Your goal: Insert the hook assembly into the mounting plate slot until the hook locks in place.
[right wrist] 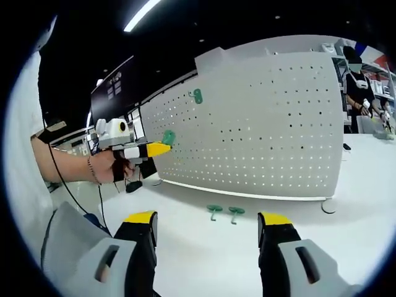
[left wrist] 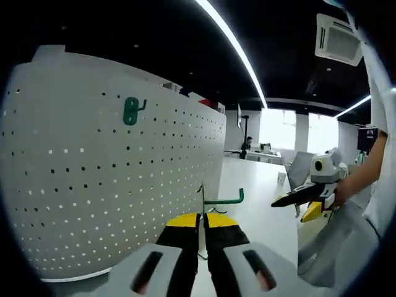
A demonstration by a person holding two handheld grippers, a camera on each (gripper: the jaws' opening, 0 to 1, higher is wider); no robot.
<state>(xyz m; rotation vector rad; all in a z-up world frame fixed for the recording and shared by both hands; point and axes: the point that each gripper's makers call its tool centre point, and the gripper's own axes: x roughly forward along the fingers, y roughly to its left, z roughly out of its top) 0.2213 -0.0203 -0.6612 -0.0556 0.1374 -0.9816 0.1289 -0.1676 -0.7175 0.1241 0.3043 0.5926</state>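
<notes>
In the left gripper view, the left tongs (left wrist: 201, 232) are rising from the bottom centre with their yellow-tipped jaws pressed together, pinching a green hook (left wrist: 224, 199) whose arm is sticking out to the right and curling up at its end. A white pegboard (left wrist: 93, 185) is standing upright across the left half of the frame, and a second green hook (left wrist: 131, 111) is hanging on it in the upper left. At the right edge, the right tongs (left wrist: 296, 199) are pointing leftward in a person's hand (left wrist: 346, 189); I cannot tell from here how their jaws are standing. A white surface (left wrist: 260, 204) is stretching away behind them.

In the right gripper view, the right tongs (right wrist: 207, 223) are sitting at the bottom with their jaws wide apart and nothing between them. Just beyond them, two green hooks (right wrist: 224, 212) are lying side by side on the surface (right wrist: 204, 247), near the foot of the pegboard (right wrist: 278, 124). At centre left, a hand (right wrist: 114, 167) is holding the left tongs (right wrist: 159, 148) with their tip at the board, right beside a green hook (right wrist: 168, 137). Another hook (right wrist: 197, 95) is hanging higher up on the board.
</notes>
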